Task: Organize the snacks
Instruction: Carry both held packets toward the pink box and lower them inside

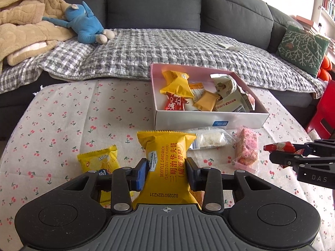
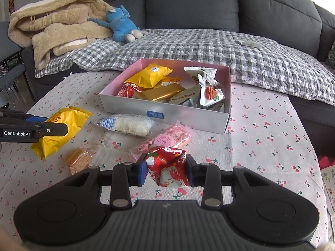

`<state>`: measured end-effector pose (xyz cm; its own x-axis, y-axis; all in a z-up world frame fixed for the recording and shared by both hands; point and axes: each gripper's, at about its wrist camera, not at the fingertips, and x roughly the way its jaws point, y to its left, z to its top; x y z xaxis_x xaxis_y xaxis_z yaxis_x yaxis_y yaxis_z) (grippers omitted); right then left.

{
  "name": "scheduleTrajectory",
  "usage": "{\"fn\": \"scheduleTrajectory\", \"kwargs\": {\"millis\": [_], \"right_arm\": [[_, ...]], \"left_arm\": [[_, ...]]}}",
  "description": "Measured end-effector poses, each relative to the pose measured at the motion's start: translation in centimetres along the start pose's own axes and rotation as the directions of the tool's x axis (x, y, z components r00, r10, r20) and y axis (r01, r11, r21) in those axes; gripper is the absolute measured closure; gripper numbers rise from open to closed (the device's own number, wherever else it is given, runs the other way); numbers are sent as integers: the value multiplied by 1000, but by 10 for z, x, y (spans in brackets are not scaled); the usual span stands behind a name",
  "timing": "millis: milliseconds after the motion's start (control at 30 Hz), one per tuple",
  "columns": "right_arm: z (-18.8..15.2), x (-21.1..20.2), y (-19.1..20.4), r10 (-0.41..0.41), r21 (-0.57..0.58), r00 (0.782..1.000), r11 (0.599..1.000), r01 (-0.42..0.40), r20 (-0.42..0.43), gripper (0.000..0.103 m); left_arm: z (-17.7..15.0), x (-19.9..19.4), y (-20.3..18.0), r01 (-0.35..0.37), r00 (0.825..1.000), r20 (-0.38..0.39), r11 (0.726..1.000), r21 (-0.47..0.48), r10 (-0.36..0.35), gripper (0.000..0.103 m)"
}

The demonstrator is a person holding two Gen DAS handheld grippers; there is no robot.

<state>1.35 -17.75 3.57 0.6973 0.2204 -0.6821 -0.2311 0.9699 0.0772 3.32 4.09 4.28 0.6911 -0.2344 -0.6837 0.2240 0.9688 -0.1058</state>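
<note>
- Cherry-print tablecloth (image 1: 62, 113) before a grey sofa (image 2: 188, 4).
- Box (image 2: 163, 113) (part-filled with snacks) at table centre.
- Left gripper (image 1: 166, 172) clenched on yellow waffle packet (image 1: 165, 156).
- Right gripper (image 2: 166, 170) clenched on red packet (image 2: 167, 165), near the box.

A home living room: grey sofa (image 1: 157, 2), plush toy (image 1: 88, 23).

waffle packet (image 1: 165, 161): glossy yellow plastic film
box (image 1: 209, 121): smooth matt card
tablecloth (image 1: 69, 121): matt woven cloth
</note>
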Motion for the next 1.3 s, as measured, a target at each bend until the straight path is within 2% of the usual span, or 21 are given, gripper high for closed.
{"fn": "scheduleTrajectory", "kwargs": {"millis": [300, 567, 700, 900, 1300], "right_arm": [[25, 4, 3, 42, 35, 999, 998, -43, 29, 69], [47, 18, -2, 85, 88, 996, 992, -88, 31, 69], [54, 26, -10, 83, 135, 996, 987, -84, 16, 69], [69, 35, -25, 93, 199, 995, 975, -100, 45, 69], [99, 79, -59, 121, 328, 991, 935, -132, 54, 69]], "left_arm": [[18, -7, -9, 22, 999, 46, 999, -30, -21, 67], [37, 6, -14, 24, 998, 57, 998, -51, -21, 67], [48, 25, -12, 36, 999, 36, 994, -104, -32, 67], [65, 56, -21, 40, 999, 22, 990, -136, -38, 67], [108, 121, -41, 66, 998, 16, 991, -112, -65, 67]]}}
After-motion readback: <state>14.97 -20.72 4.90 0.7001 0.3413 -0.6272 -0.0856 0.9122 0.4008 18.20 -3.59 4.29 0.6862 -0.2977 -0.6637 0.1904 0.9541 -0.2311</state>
